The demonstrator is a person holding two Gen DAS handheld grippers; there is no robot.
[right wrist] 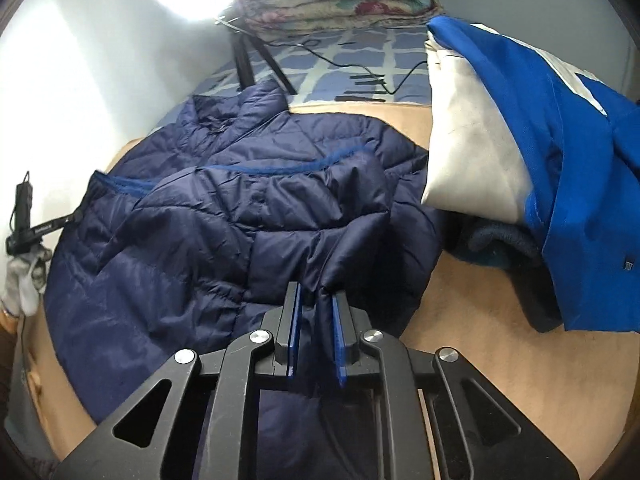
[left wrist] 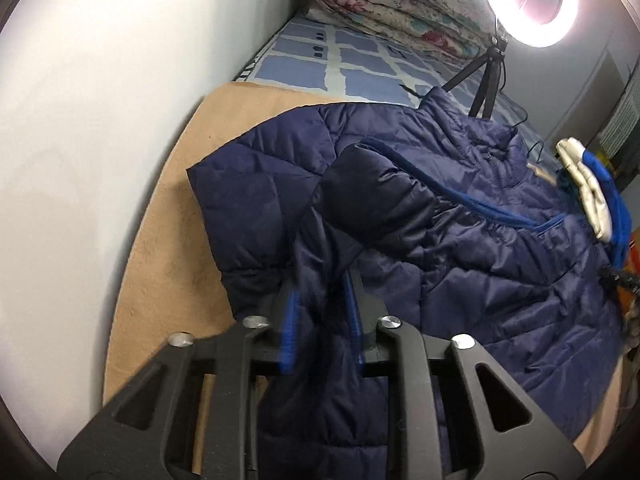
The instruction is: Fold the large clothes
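A navy quilted puffer jacket (left wrist: 460,216) lies spread on a tan mat (left wrist: 160,240) on the bed, one sleeve folded across its front. My left gripper (left wrist: 322,304) is shut on the jacket's fabric near the left side, the cloth bunched between the blue pads. In the right wrist view the jacket (right wrist: 224,216) fills the middle. My right gripper (right wrist: 316,300) is shut on a fold of the jacket at its right edge, over the mat (right wrist: 460,320).
A blue and white garment pile (right wrist: 520,152) lies right of the jacket, also in the left wrist view (left wrist: 592,196). A ring light on a tripod (left wrist: 490,72) stands behind. A folded floral quilt (left wrist: 400,8) lies at the far end. The wall (left wrist: 100,120) is close on the left.
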